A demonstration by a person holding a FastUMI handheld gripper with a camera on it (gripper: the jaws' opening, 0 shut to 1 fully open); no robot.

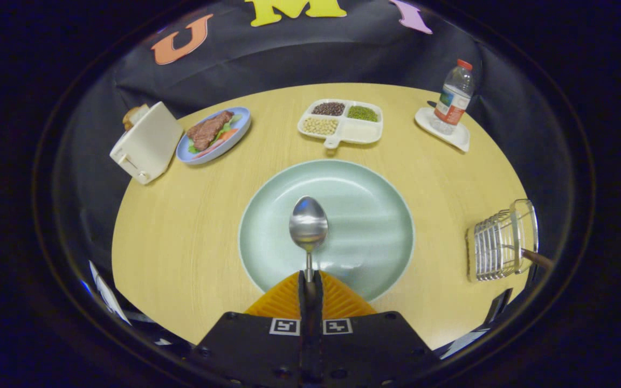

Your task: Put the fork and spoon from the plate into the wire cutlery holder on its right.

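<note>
My gripper is shut on the handle of a metal spoon. The spoon's bowl sticks out ahead of the fingertips, above the pale green plate in the middle of the wooden table. It looks lifted off the plate. The wire cutlery holder stands to the right of the plate near the table's edge. A brown handle pokes out of the holder; I cannot tell whether it is the fork's.
Beyond the plate lies a white divided dish with beans and grains. A blue plate of meat and vegetables and a cream toaster stand at the far left. A water bottle stands on a white coaster at the far right.
</note>
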